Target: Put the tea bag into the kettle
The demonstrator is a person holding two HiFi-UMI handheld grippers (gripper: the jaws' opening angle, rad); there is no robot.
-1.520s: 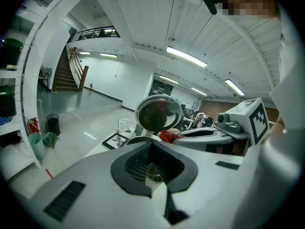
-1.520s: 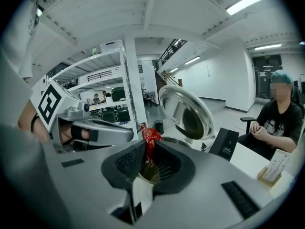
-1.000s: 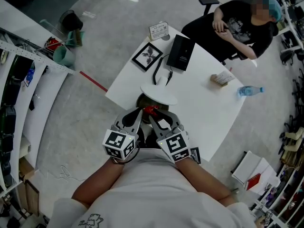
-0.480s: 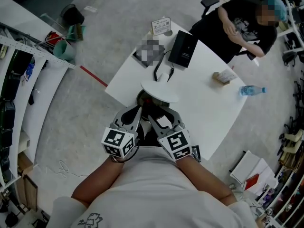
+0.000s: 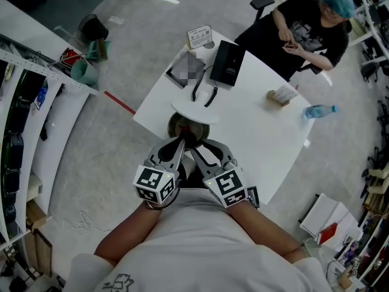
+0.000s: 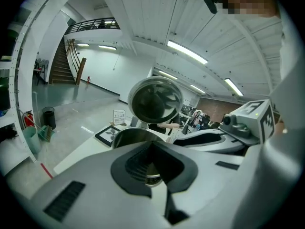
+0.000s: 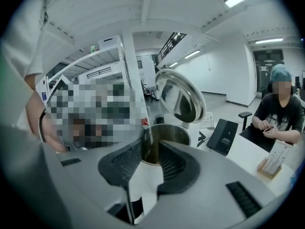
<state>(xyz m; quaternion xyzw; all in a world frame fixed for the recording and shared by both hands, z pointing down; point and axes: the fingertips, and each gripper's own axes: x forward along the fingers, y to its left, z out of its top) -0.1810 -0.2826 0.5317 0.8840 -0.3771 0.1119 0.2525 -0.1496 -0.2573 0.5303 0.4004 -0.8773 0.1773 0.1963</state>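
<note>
kettle (image 5: 180,126) stands near the near edge of the white bench (image 5: 267,139); lid (image 5: 196,111) is tipped right back, so the mouth is free for loading; both grippers sit side by side just short of the rim, angled down at the opening.

left gripper (image 6: 152,146): fingers (image 6: 129,165) together at the tips, nothing seen between them; judged idle, parked beside the kettle and out of the way.

right gripper (image 7: 151,150): fingers (image 7: 175,167) apart, having just been closing a little; only the kettle mouth shows through the gap, no bag held.

tea bag: seen in no view and in neither grip; kettle interior too dark to check; likeliest place is inside it; if so, only drawing back, and perhaps shutting the lid, remains.
</note>
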